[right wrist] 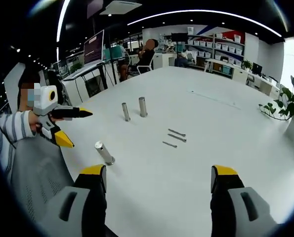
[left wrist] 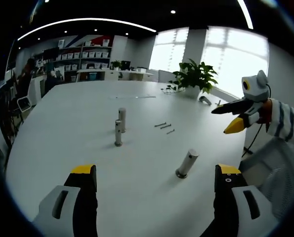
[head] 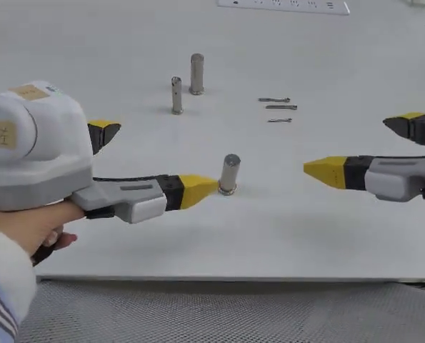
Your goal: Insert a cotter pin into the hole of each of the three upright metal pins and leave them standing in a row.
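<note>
Three upright metal pins stand on the white table (head: 126, 243): two far ones (head: 196, 73) (head: 176, 95) close together and a near one (head: 229, 174). Three cotter pins (head: 278, 108) lie flat to the right of the far pair. My left gripper (head: 168, 156) is open, and its yellow lower jaw tip sits right beside the near pin. In the left gripper view that pin (left wrist: 187, 164) stands ahead of the open left gripper (left wrist: 155, 170), closer to the right jaw. My right gripper (head: 345, 145) hovers open at the right and holds nothing. From the open right gripper (right wrist: 159, 170), the near pin (right wrist: 104, 152) and cotter pins (right wrist: 176, 138) lie ahead.
A white power strip (head: 283, 6) lies at the table's far edge. The table's front edge runs below the grippers, with grey mesh beneath. A potted plant (left wrist: 193, 76) stands far off on the table. People sit at desks in the background.
</note>
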`<act>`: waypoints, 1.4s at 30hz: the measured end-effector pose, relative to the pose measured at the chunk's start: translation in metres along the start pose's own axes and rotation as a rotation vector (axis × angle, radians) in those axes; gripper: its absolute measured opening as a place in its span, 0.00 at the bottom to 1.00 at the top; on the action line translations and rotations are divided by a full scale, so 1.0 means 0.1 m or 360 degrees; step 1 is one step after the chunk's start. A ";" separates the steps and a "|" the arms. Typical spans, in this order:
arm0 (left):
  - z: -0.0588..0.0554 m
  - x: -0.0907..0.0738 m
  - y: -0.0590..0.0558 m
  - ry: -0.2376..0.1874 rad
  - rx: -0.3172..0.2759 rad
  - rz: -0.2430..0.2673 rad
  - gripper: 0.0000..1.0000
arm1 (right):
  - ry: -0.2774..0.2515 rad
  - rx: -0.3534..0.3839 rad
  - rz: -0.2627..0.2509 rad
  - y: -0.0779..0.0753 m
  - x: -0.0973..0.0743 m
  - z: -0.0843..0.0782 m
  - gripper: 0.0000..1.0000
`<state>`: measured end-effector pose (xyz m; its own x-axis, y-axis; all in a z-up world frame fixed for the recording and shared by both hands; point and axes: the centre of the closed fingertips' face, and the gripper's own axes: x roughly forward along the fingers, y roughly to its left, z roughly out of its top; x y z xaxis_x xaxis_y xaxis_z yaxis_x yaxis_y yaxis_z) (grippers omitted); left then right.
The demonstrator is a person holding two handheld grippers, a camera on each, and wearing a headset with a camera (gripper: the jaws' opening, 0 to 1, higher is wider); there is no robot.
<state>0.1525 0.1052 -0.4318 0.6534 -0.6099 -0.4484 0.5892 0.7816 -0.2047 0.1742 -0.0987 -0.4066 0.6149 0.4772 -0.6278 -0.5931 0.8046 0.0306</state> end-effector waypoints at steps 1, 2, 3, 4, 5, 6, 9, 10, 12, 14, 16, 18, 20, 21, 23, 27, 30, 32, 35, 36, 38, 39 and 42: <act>0.00 0.00 0.01 -0.0015 0.0001 0.0014 0.99 | 0.0006 -0.0017 0.0007 -0.01 0.01 0.02 0.85; 0.01 -0.01 0.02 -0.0023 -0.0007 0.0020 0.99 | 0.0024 -0.0065 0.0016 -0.03 0.02 0.05 0.84; 0.01 -0.01 0.02 -0.0031 -0.0025 0.0023 0.99 | 0.0037 -0.0097 0.0019 -0.06 0.03 0.06 0.84; 0.01 -0.01 0.02 -0.0038 -0.0031 0.0027 0.99 | 0.0046 -0.0129 0.0034 -0.07 0.04 0.09 0.82; 0.01 -0.01 0.02 -0.0042 -0.0033 0.0032 0.99 | 0.0051 -0.0160 0.0070 -0.06 0.06 0.11 0.82; 0.01 -0.01 0.03 -0.0048 -0.0023 0.0044 0.99 | 0.0062 -0.0195 0.0128 -0.04 0.09 0.12 0.81; -0.01 -0.01 0.03 -0.0041 -0.0020 0.0040 0.99 | 0.0119 -0.0293 0.0211 -0.03 0.15 0.11 0.79; 0.00 0.00 0.02 -0.0046 -0.0030 0.0035 0.99 | 0.0157 -0.0349 0.0216 -0.07 0.18 0.11 0.77; 0.00 0.01 0.01 -0.0049 -0.0031 0.0033 0.99 | 0.0192 -0.0435 0.0237 -0.09 0.23 0.14 0.74; 0.01 0.01 0.01 -0.0052 -0.0027 0.0031 0.99 | 0.0199 -0.0508 0.0238 -0.11 0.26 0.20 0.69; 0.01 0.02 0.00 -0.0055 -0.0034 0.0026 0.99 | 0.0187 -0.0615 0.0257 -0.13 0.31 0.30 0.63; 0.02 0.02 0.01 -0.0056 -0.0032 0.0028 0.99 | 0.0203 -0.0624 0.0288 -0.09 0.34 0.36 0.61; 0.01 0.01 0.03 -0.0054 -0.0042 0.0037 0.99 | 0.0230 -0.0653 0.0307 -0.10 0.39 0.39 0.59; 0.01 0.01 0.03 -0.0051 -0.0049 0.0041 0.99 | 0.0258 -0.0695 0.0327 -0.09 0.42 0.41 0.55; 0.01 0.00 0.04 -0.0056 -0.0053 0.0041 0.99 | 0.0294 -0.0768 0.0343 -0.11 0.49 0.44 0.49; 0.04 -0.01 0.04 -0.0067 -0.0048 0.0046 0.99 | 0.0325 -0.0898 0.0361 -0.13 0.62 0.49 0.40; 0.03 -0.01 0.03 -0.0060 -0.0053 0.0031 0.99 | 0.0372 -0.0982 0.0383 -0.16 0.74 0.49 0.37; 0.02 -0.01 0.02 -0.0056 -0.0057 0.0017 0.99 | 0.0397 -0.0994 0.0422 -0.15 0.81 0.48 0.36; 0.02 -0.01 0.00 -0.0055 -0.0058 -0.0002 0.98 | 0.0440 -0.1051 0.0441 -0.18 0.90 0.45 0.30; 0.02 -0.01 -0.01 -0.0050 -0.0060 -0.0009 0.98 | 0.0471 -0.1091 0.0442 -0.20 0.94 0.42 0.28; 0.01 -0.01 -0.02 -0.0044 -0.0056 -0.0014 0.98 | 0.0495 -0.1130 0.0447 -0.22 1.01 0.40 0.23; 0.01 -0.01 -0.02 -0.0044 -0.0055 -0.0015 0.98 | 0.0502 -0.1141 0.0457 -0.22 1.03 0.39 0.21; 0.01 -0.01 -0.01 -0.0045 -0.0068 -0.0010 0.99 | 0.0562 -0.1191 0.0509 -0.24 1.12 0.32 0.18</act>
<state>0.1515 0.1053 -0.4305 0.6634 -0.6176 -0.4224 0.5728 0.7824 -0.2444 0.2736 -0.0530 -0.4530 0.2385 0.4032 -0.8835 -0.9696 0.1502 -0.1932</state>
